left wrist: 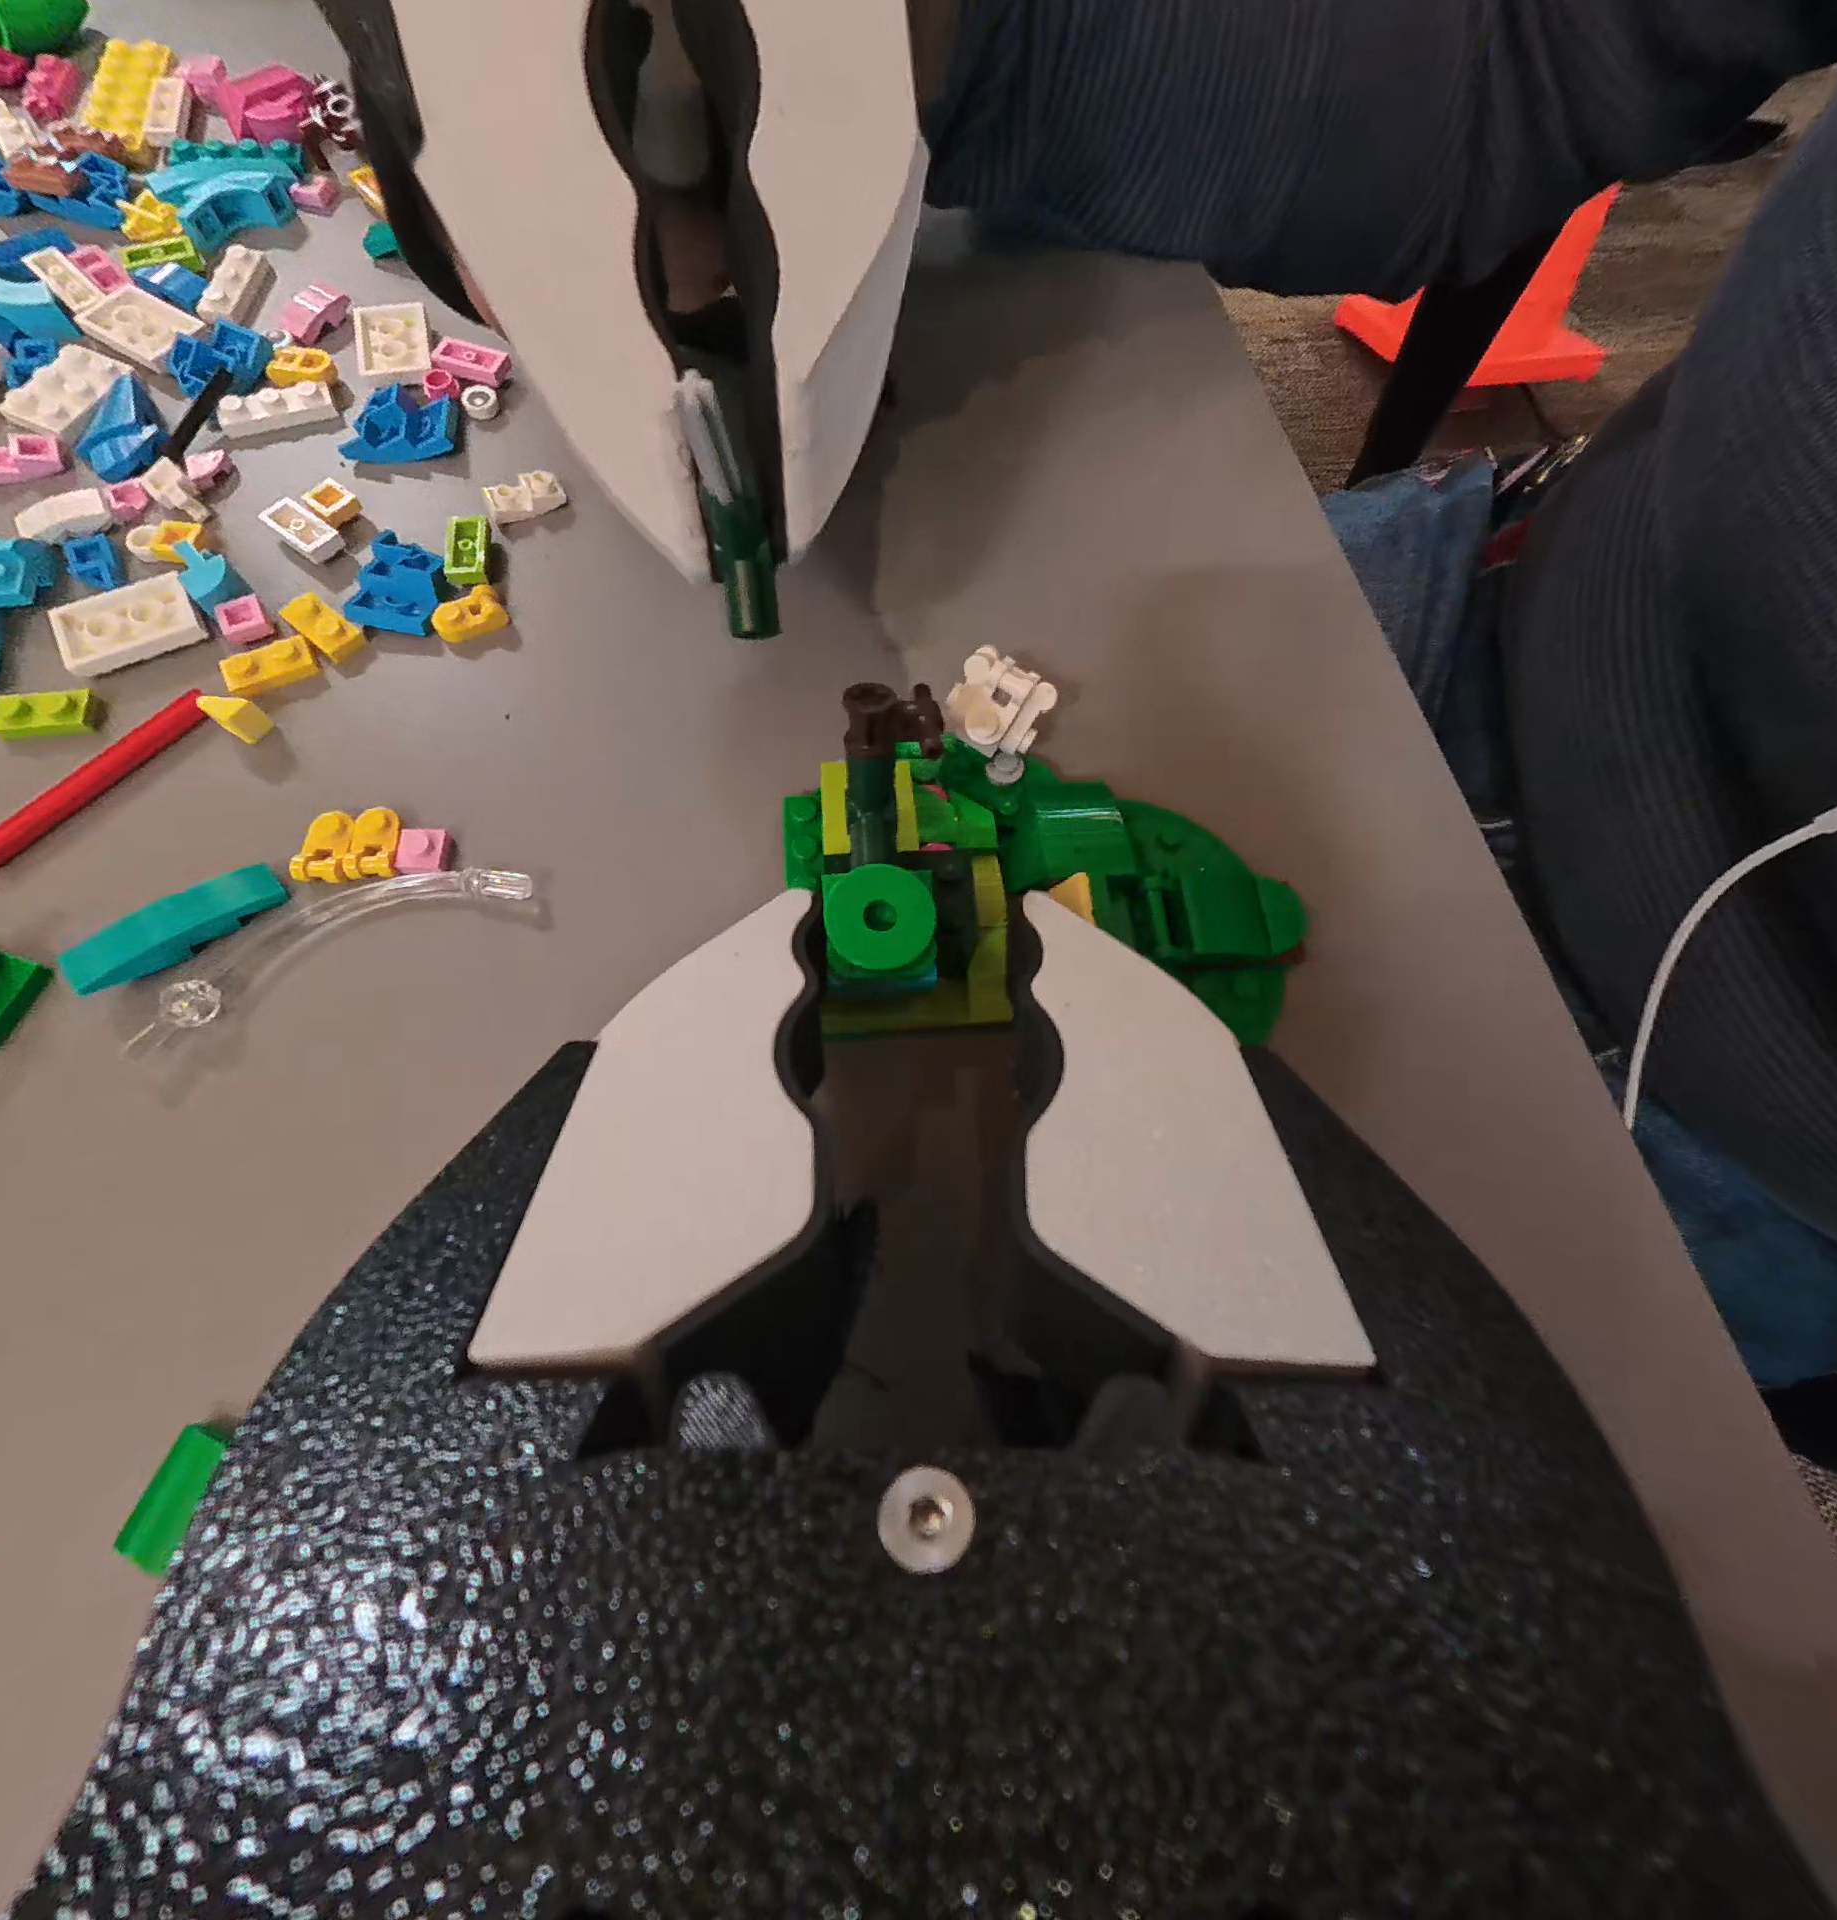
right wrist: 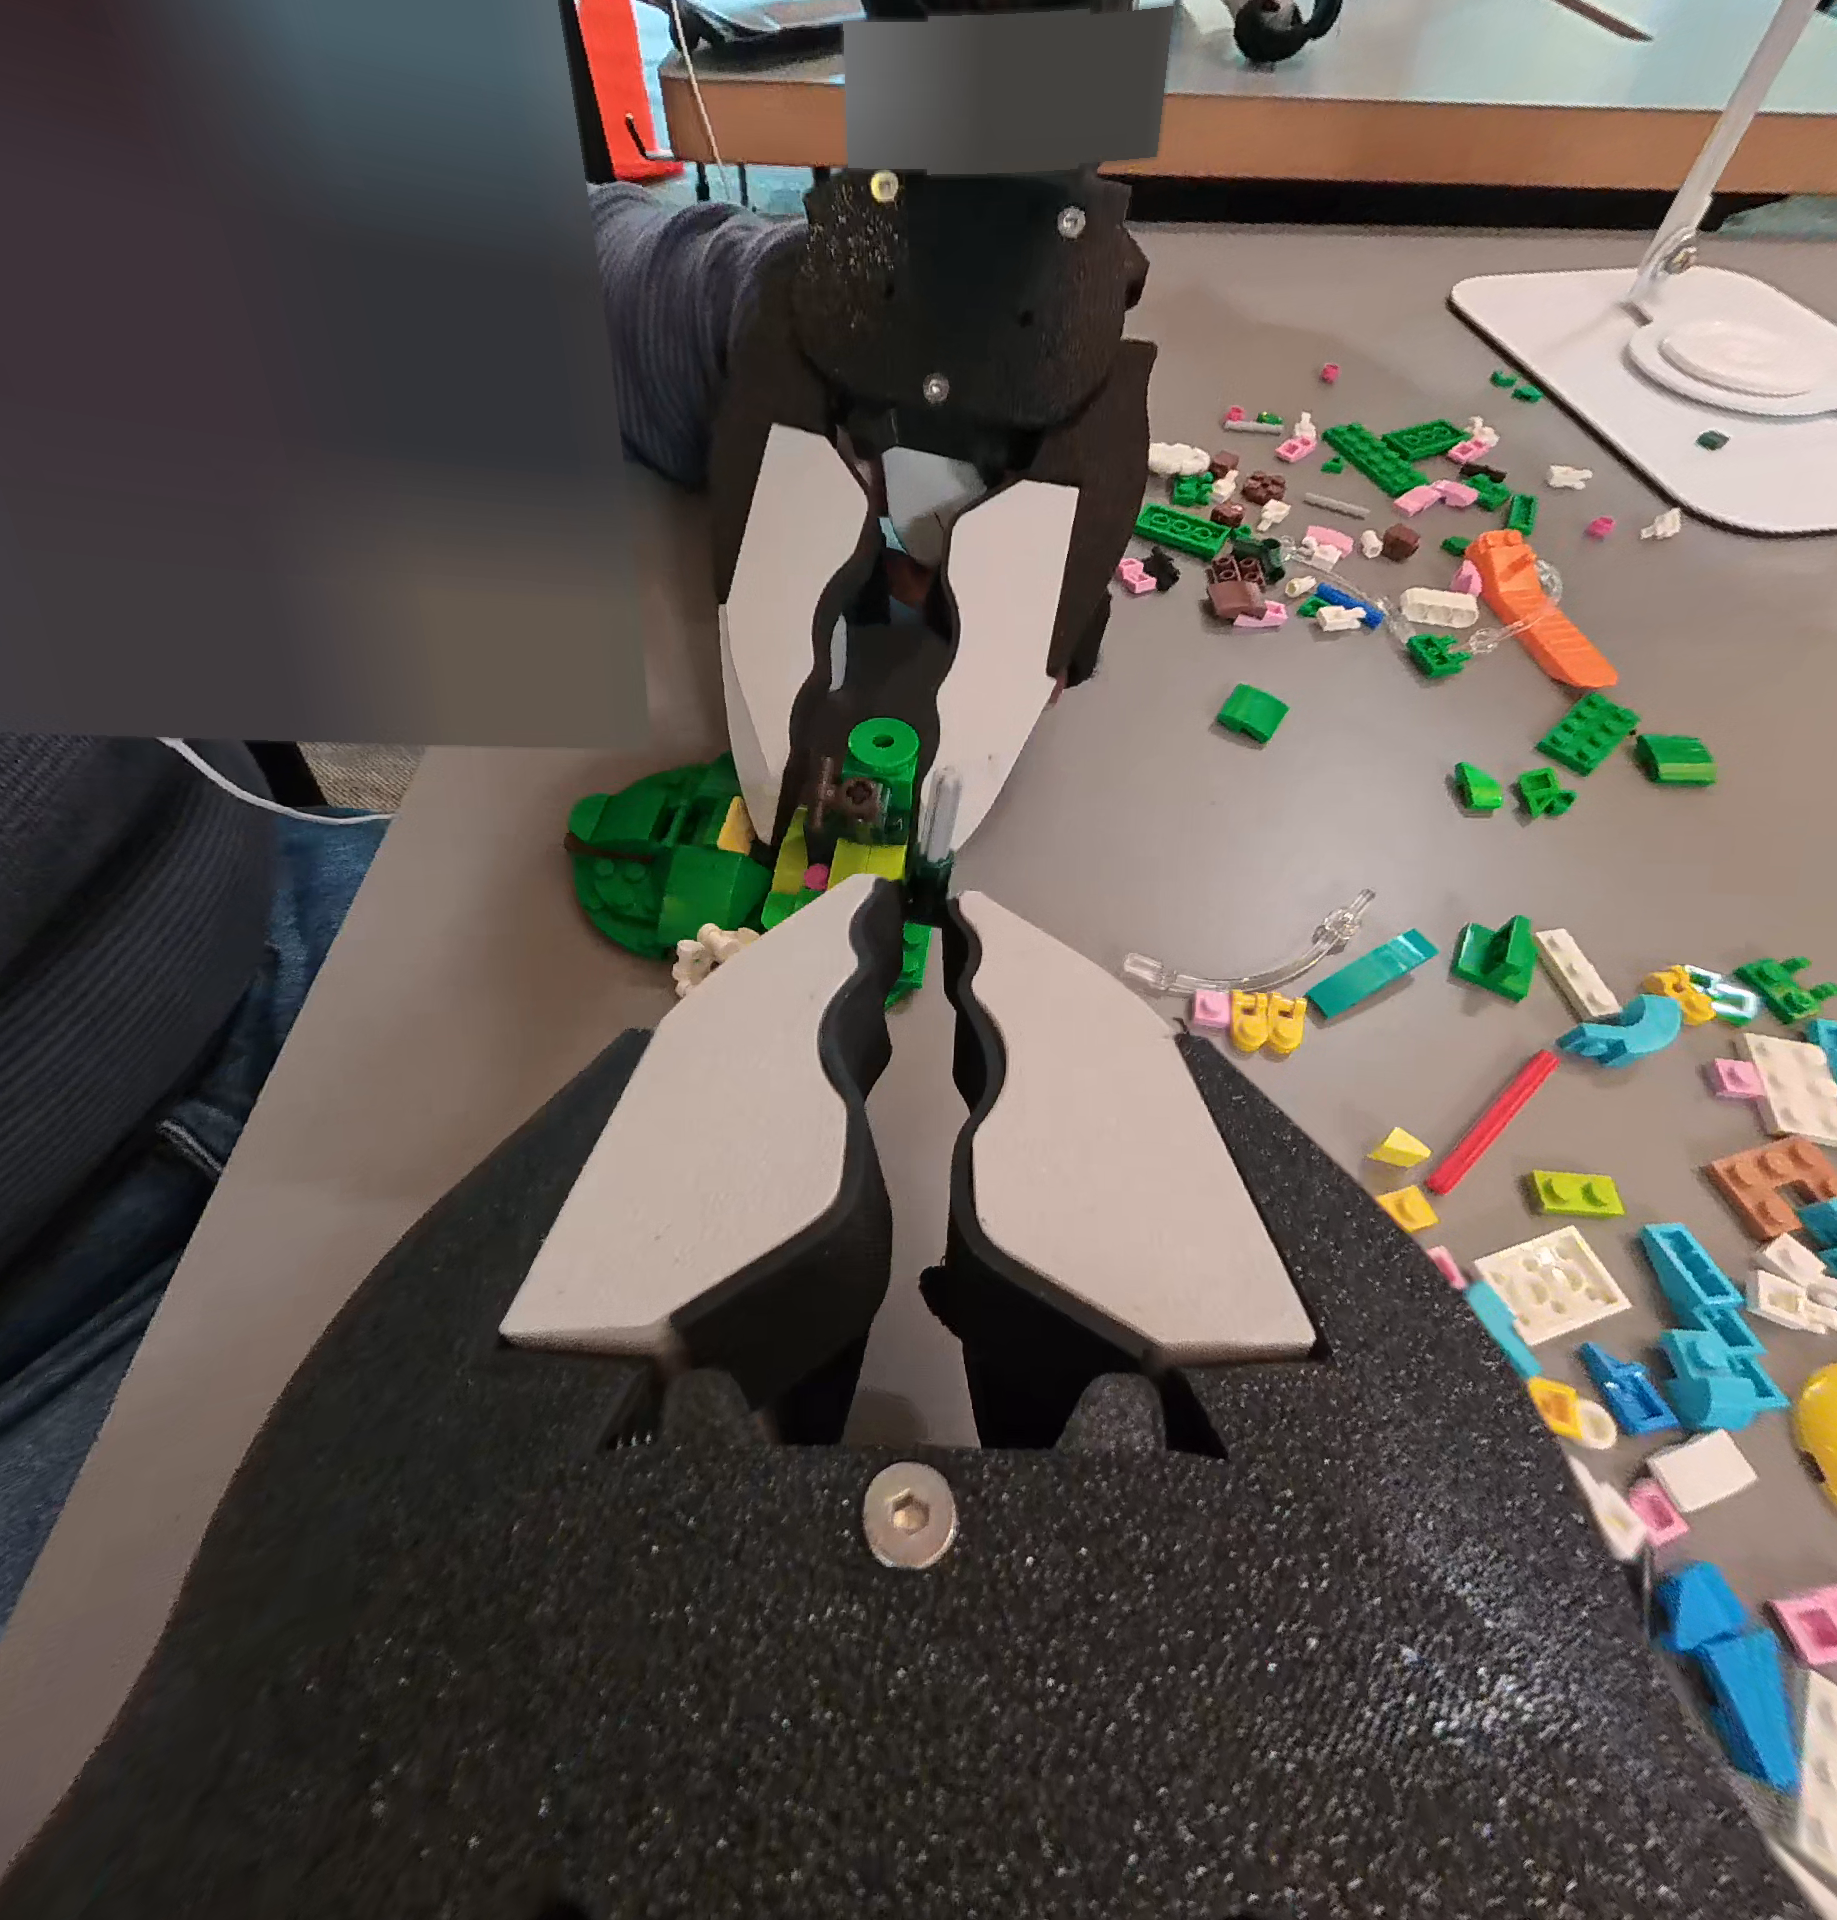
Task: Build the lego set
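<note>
The green lego build (left wrist: 1080, 831) sits near the table's right edge, with a round green stud piece (left wrist: 878, 920) and a brown piece (left wrist: 878, 717) on a dark stem. My left gripper (left wrist: 914, 914) is shut on its near end. My right gripper (left wrist: 742, 551) comes from the far side, shut on a dark green stem piece (left wrist: 750, 608) with a clear tip, held just above and left of the build. In the right wrist view my right gripper (right wrist: 919, 894) pinches the stem piece (right wrist: 942, 810), with the left gripper (right wrist: 872, 810) behind it on the build (right wrist: 675, 831).
A white flower piece (left wrist: 1002, 701) lies by the build. Loose bricks (left wrist: 166, 416), a red rod (left wrist: 83, 779) and a clear curved piece (left wrist: 374, 914) lie left. An orange brick separator (right wrist: 1537, 613) and a white stand base (right wrist: 1672, 384) are farther off. The table edge (left wrist: 1413, 727) and a person's legs are right. There is about 6 centimeters between the tips of the two grippers. The orange brick separator (right wrist: 1537, 613) is about 25 centimeters from both grippers' fingertips.
</note>
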The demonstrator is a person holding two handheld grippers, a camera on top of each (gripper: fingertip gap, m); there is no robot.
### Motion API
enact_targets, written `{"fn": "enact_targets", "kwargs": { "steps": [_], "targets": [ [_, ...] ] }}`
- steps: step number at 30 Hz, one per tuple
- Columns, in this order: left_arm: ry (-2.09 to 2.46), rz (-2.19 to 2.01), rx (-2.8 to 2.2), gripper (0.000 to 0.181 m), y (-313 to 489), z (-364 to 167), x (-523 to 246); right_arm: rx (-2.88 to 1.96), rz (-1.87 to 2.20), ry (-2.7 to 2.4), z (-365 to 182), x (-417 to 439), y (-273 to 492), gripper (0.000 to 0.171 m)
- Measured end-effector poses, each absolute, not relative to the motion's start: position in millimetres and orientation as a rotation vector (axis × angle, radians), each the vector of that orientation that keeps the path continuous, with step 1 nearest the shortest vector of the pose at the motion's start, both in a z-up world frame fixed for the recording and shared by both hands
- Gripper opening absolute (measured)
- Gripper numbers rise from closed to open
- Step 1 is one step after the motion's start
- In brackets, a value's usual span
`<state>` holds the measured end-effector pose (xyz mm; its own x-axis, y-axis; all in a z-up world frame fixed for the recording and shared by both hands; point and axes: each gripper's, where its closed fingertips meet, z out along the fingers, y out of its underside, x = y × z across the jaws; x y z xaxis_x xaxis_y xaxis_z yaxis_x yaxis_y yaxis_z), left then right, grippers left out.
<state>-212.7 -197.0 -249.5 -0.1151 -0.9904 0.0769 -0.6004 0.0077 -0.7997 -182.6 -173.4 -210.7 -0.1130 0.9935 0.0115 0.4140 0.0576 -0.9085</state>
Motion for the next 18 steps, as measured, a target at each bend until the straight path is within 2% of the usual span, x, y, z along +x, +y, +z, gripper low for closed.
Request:
{"fn": "enact_targets", "kwargs": {
  "steps": [6, 14, 18],
  "targets": [
    [1.680, -1.079, -1.627, 0.032, -194.7, -237.1, -209.9, -1.442, 1.062, -1.638, -213.2, -182.8, -177.7, 0.007],
    [1.739, -0.986, -1.666, 0.031, -195.1, -248.9, -207.7, -1.440, 1.079, -1.633, -211.8, -184.6, -179.9, 0.007],
    [1.716, -0.925, -1.500, 0.027, -192.6, -236.7, -206.4, -1.431, 1.056, -1.606, -206.4, -184.9, -177.0, 0.007]
  ]
}}
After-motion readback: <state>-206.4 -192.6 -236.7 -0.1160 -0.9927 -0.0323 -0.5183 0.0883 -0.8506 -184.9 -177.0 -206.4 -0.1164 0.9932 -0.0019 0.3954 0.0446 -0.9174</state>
